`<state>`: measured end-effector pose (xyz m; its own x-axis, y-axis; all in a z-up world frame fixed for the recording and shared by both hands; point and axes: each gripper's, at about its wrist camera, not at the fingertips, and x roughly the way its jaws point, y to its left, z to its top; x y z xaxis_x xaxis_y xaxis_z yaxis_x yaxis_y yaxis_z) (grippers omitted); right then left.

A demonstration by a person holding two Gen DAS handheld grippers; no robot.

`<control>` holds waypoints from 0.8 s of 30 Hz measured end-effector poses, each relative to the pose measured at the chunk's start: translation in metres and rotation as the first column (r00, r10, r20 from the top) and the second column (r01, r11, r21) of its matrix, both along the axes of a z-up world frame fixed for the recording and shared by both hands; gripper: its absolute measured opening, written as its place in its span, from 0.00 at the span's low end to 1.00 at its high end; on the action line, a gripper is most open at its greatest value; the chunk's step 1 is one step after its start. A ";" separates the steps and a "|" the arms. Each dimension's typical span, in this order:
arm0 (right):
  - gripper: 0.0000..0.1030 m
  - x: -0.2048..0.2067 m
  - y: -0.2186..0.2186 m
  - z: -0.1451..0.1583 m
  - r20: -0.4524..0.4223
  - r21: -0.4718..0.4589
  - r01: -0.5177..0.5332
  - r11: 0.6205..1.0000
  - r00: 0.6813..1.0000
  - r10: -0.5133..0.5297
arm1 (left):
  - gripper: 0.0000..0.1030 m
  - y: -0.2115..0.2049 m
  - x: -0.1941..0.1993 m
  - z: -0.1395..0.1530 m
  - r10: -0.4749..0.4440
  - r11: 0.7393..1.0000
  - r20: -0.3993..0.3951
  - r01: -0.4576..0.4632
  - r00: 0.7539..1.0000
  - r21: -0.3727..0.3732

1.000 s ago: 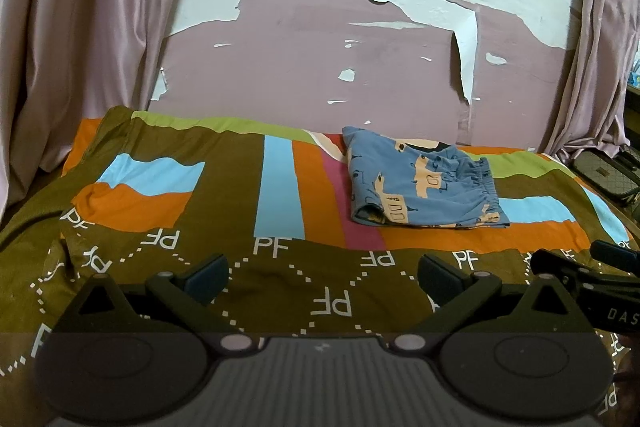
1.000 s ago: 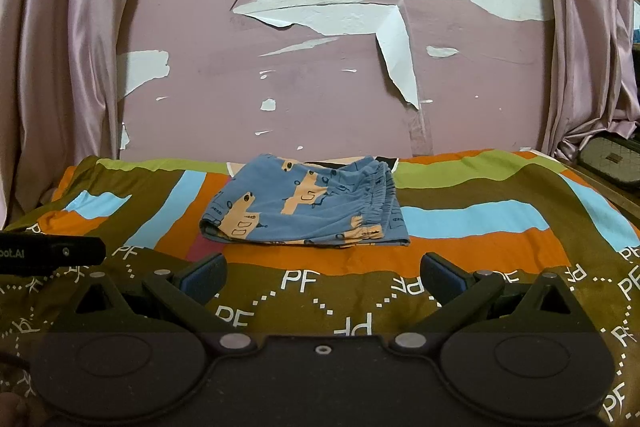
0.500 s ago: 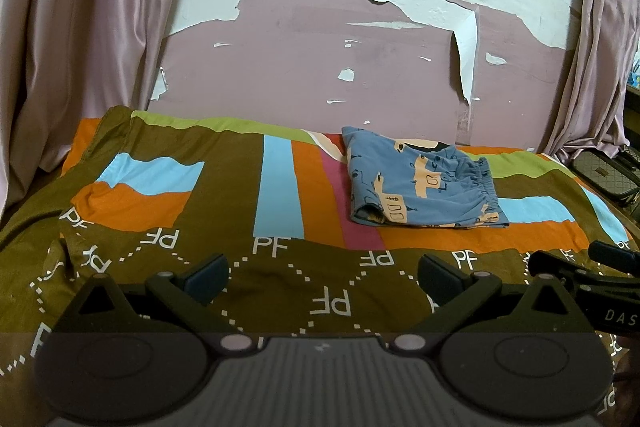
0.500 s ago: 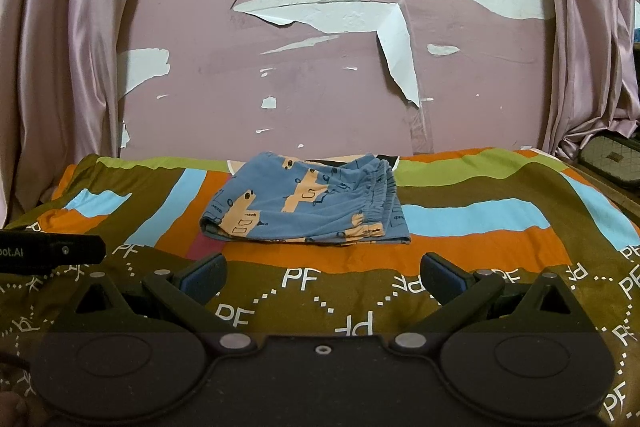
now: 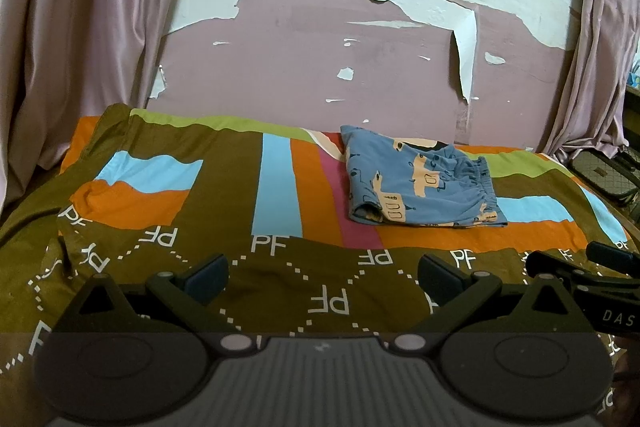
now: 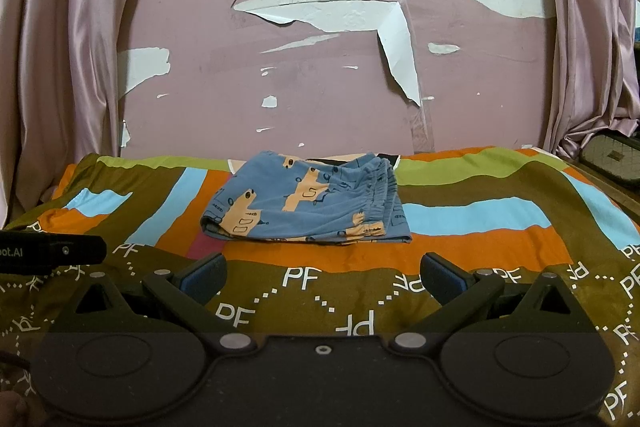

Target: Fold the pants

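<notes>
Left wrist view: my left gripper stands wide open and empty above the bedspread. The pants, folded into a compact blue bundle, lie ahead and to the right of my fingers, well apart. My right gripper shows at the right edge.

Right wrist view: my right gripper is likewise spread wide, holding nothing; the pants lie straight ahead, slightly left, beyond the fingertips. Risk, as I judge it: the fold looks finished, so any further reach could snag the loose lower hem or drag the bedspread, springing the layers open.
</notes>
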<state>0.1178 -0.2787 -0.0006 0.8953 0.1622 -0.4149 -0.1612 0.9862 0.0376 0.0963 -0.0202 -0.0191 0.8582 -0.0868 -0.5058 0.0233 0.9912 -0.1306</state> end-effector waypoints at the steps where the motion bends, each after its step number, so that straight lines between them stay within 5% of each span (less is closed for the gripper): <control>1: 0.99 0.000 0.000 0.000 0.000 0.000 0.000 1.000 1.000 0.000 | 1.00 0.000 0.000 0.000 0.000 1.000 0.001 0.000 1.000 0.001; 24: 0.99 0.000 0.001 -0.003 -0.007 0.000 -0.002 1.000 1.000 0.002 | 1.00 0.000 0.000 0.000 0.001 1.000 -0.001 -0.001 1.000 -0.001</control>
